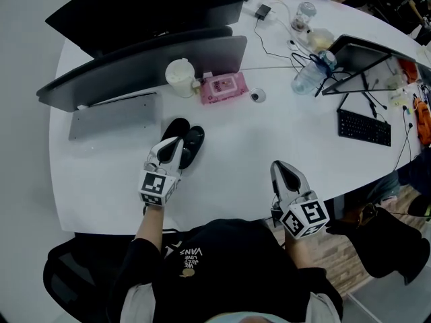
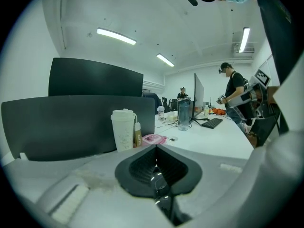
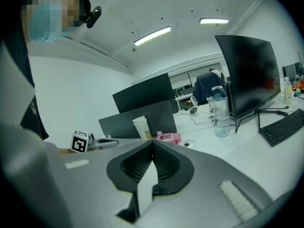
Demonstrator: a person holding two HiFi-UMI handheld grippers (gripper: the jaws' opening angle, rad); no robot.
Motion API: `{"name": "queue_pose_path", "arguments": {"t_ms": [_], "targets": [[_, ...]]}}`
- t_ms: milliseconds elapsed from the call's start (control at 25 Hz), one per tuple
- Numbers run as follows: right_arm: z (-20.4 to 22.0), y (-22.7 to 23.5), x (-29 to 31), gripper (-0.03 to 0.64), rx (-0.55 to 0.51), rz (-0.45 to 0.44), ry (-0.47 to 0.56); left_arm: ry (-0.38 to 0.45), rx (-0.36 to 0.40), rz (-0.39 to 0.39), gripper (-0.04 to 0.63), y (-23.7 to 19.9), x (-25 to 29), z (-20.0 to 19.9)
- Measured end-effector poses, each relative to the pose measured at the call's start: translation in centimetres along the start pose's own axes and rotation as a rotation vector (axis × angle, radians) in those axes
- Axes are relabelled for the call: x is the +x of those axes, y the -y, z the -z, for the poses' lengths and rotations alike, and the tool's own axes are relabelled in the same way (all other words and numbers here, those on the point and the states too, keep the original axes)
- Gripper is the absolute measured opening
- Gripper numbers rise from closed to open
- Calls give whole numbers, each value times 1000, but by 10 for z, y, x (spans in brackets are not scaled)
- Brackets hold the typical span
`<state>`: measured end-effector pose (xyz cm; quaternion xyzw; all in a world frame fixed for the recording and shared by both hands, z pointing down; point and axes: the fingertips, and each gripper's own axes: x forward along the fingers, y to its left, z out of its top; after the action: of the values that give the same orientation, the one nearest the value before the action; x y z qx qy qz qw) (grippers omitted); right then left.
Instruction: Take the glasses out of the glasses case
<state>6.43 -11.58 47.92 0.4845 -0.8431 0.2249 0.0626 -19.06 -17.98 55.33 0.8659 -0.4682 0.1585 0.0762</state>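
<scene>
The black glasses case (image 1: 194, 144) lies open on the white table (image 1: 269, 136), its two oval halves side by side. No glasses show in it from the head view. My left gripper (image 1: 176, 142) lies over the case's left side with its jaws shut. In the left gripper view the left gripper (image 2: 156, 151) has its pads meeting, and something dark and glossy shows in the gap behind them. My right gripper (image 1: 279, 167) hangs shut near the table's front edge, well right of the case. In the right gripper view the right gripper (image 3: 153, 144) holds nothing.
Behind the case stand a white lidded cup (image 1: 180, 77), a pink wipes pack (image 1: 224, 87) and a dark screen (image 1: 148, 66) with a silver keyboard (image 1: 114, 115). At the right are a water bottle (image 1: 308, 78), a monitor (image 1: 363, 58) and a black keyboard (image 1: 363, 127). Another person (image 2: 233, 95) stands beyond the table.
</scene>
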Motion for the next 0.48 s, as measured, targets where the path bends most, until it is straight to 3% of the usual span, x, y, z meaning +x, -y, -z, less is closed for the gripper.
{"name": "queue_pose_path", "arguments": {"t_ms": [480], "targets": [[10,11,-3,0,28,60,-10,-105,-3,31,2,2,21,36]]}}
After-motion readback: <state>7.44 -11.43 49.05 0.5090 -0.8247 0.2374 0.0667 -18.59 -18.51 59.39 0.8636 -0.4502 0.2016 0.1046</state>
